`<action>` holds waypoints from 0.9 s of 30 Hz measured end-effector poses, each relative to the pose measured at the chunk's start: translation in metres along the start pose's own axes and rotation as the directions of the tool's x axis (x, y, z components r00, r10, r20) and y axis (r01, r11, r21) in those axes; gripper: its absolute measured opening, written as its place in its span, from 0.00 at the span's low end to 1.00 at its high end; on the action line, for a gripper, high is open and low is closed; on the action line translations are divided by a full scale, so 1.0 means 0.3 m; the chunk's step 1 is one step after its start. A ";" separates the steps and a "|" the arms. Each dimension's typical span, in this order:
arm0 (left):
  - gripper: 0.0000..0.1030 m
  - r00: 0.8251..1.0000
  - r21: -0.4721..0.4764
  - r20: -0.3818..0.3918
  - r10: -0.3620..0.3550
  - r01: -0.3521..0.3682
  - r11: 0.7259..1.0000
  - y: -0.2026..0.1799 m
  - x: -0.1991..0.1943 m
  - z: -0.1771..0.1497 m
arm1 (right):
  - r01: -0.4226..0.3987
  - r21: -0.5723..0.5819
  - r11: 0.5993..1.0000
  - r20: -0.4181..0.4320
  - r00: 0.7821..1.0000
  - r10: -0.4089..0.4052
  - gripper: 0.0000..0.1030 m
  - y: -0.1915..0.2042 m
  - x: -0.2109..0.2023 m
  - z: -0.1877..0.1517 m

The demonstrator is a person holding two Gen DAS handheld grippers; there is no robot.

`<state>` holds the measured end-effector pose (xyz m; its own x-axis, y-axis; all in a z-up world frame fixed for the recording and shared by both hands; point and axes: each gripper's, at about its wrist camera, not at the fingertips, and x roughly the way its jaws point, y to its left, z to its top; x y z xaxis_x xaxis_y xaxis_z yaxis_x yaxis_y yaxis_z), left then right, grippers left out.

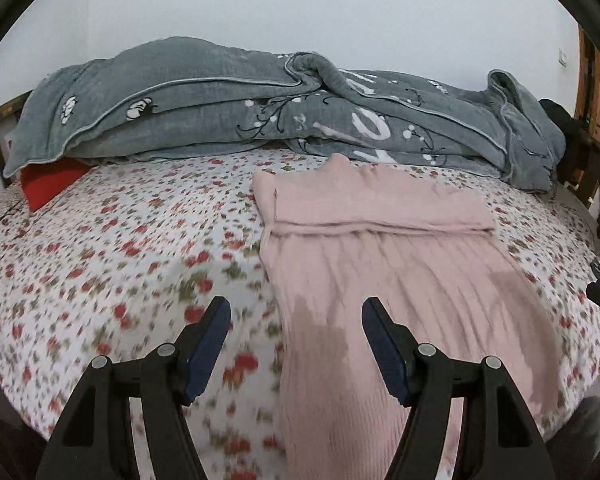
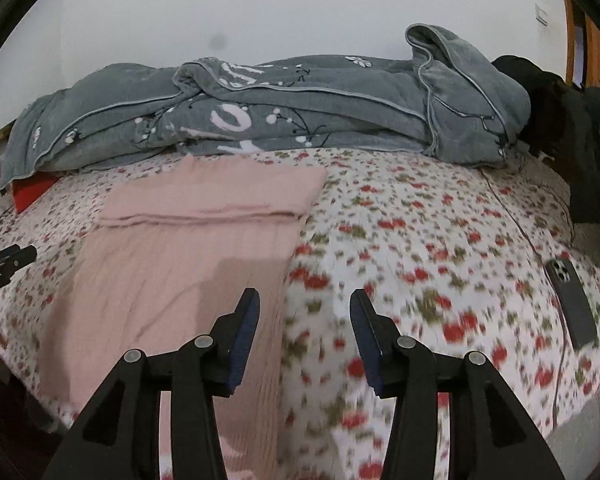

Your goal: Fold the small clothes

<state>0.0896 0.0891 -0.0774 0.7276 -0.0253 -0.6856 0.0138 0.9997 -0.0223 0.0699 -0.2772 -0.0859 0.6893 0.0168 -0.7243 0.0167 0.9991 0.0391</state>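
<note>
Left wrist view: pink garment half folded on bed, far flap down, near part left; left gripper and right gripper spread, empty.

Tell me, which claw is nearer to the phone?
Right. The right claw is just left of the phone lying on the bedsheet; the left claw is beyond the pink garment.

Bare floral bed is lying open left of the pink garment; a grey quilt is blocking the far side, a phone is occupying the right edge.
</note>
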 end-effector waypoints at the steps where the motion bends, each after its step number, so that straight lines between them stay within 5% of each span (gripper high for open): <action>1: 0.64 1.000 -0.003 0.003 -0.004 0.004 1.000 -0.001 -0.024 -0.014 | -0.012 0.002 1.000 0.000 1.000 0.012 0.45 -0.002 -0.025 -0.016; 12: 0.65 0.998 -0.032 0.016 -0.056 0.056 0.998 -0.034 -0.214 -0.168 | -0.067 0.022 0.998 0.045 0.997 0.066 0.45 0.003 -0.247 -0.144; 27: 0.64 0.999 -0.013 0.000 -0.046 0.046 0.999 -0.036 -0.174 -0.262 | -0.086 -0.032 0.996 0.018 0.996 0.087 0.45 0.055 -0.182 -0.225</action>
<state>-0.0024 0.0792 -0.0986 0.7264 -0.0714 -0.6835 0.0382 0.9972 -0.0636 -0.0162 -0.2589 -0.0923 0.7009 0.1026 -0.7058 -0.0659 0.9947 0.0793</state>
